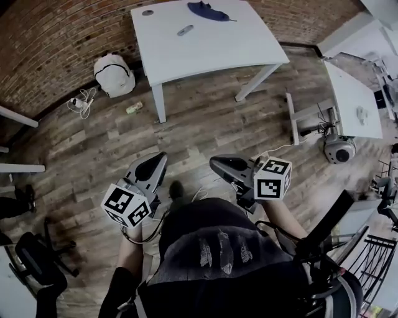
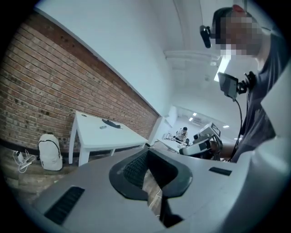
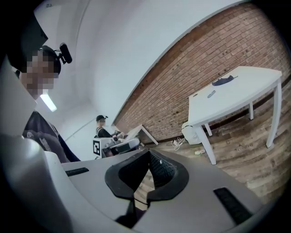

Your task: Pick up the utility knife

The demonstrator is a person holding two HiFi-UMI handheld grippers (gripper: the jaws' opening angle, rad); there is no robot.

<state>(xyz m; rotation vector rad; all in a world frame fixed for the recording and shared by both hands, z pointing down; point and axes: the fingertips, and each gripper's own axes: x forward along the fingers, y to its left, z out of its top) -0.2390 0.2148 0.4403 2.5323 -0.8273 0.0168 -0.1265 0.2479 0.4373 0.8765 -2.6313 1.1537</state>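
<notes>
A small grey utility knife (image 1: pixel 185 30) lies flat on a white rectangular table (image 1: pixel 205 53) that stands against a red brick wall (image 1: pixel 56 37). It is on the far part of the tabletop, between a round grey grommet (image 1: pixel 147 12) and a crumpled dark blue cloth (image 1: pixel 208 10), touching neither. In the head view its long axis runs on a slant from lower left to upper right, with the upper end towards the cloth. It is too small to tell which end carries the blade. The left gripper view shows the knife (image 2: pixel 103 127) as a short pale sliver just beside the cloth (image 2: pixel 111 123). In the right gripper view the knife (image 3: pixel 211 94) sits near the middle of the tabletop, below the cloth (image 3: pixel 223 81).

Both tools are held low in front of the person, over the wooden plank floor (image 1: pixel 205 130) and well apart from the table. The left gripper (image 1: pixel 158 160) has its jaws drawn together with nothing between them; its own view (image 2: pixel 148 173) shows only floor past the dark ribbed pads. The right gripper (image 1: pixel 217 163) is likewise closed and empty (image 3: pixel 148 175). Each points roughly towards the table.

A white backpack (image 1: pixel 114 74) leans against the wall beside the table's left leg.
</notes>
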